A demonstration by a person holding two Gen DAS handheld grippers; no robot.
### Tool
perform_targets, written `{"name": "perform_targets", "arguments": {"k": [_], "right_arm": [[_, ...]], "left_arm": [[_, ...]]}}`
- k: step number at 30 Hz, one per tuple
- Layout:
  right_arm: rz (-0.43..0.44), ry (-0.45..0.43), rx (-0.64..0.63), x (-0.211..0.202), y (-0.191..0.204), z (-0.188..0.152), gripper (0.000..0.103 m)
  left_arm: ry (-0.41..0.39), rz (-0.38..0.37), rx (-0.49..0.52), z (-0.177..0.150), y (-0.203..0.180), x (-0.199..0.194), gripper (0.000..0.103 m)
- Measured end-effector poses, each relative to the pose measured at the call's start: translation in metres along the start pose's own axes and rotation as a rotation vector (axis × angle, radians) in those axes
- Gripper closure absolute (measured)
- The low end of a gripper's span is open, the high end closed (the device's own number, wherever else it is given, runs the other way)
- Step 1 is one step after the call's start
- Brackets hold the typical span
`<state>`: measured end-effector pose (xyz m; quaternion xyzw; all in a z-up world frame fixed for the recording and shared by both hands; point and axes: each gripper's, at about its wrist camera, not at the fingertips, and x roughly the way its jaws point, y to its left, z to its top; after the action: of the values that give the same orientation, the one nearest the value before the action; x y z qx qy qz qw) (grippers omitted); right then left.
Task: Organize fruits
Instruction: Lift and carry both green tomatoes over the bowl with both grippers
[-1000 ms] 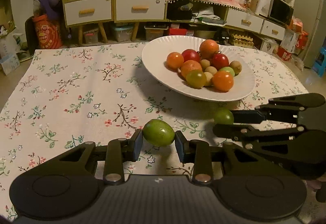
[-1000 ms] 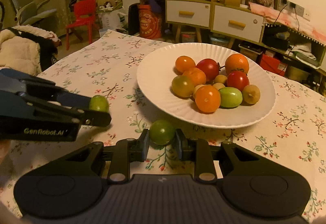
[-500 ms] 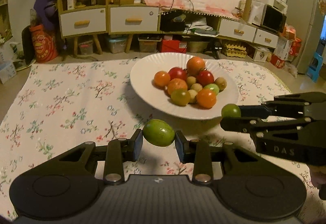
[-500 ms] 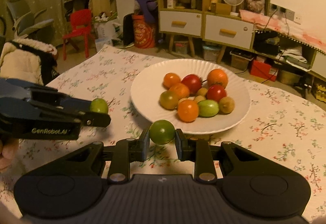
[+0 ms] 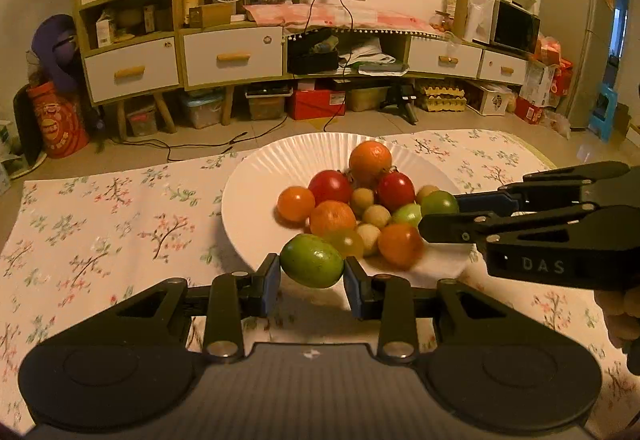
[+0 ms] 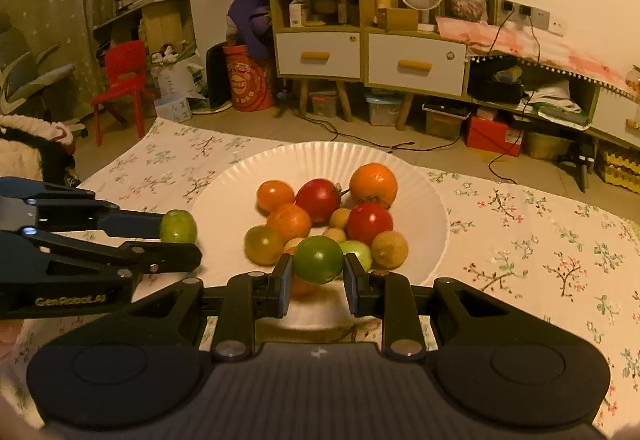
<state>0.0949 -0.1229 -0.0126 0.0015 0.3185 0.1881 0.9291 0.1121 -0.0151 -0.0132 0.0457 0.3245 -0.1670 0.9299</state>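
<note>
- The white plate now fills far more of both wrist views than a second ago, when the two grippers sat low over the floral tablecloth short of its rim; both have risen and closed in on it.
- That suggests two pickups are done and only the drop into the plate remains.
- The left gripper has its jaws narrowed onto an oval green fruit, carried at the plate's near rim, clear of the cloth.
- The right gripper has its jaws pinched on a round green tomato, hanging over the near part of the plate.
- The plate holds a heap: an orange at the back, two red tomatoes, several orange ones, a yellow-green tomato, a green one and some small tan fruits.
- Bare plate shows on the left and at the back, probably the safer landing spots, since a fruit set on the heap could roll.
</note>
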Motion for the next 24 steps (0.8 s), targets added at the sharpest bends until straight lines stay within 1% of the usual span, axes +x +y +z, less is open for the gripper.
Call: {"name": "perform_targets", "arguments": {"k": [6,10,16,24], "right_arm": [[0.015,-0.003,0.015,0.012,-0.005,0.008,0.079],[0.019,0.002,0.027,0.021,-0.007,0.009,0.079],[0.027,0.003,0.044,0.027,-0.009,0.011,0.079],[0.04,0.014,0.033,0.032,-0.004,0.011,0.078]], "left_arm": [[0.029,-0.021,-0.004,0.01,0.009,0.018,0.077],[0.048,-0.035,-0.012,0.011,0.015,0.025,0.077],[0.044,-0.055,-0.015,0.012,0.022,0.026,0.077],[0.039,-0.079,-0.024,0.012,0.027,0.028,0.077]]}}
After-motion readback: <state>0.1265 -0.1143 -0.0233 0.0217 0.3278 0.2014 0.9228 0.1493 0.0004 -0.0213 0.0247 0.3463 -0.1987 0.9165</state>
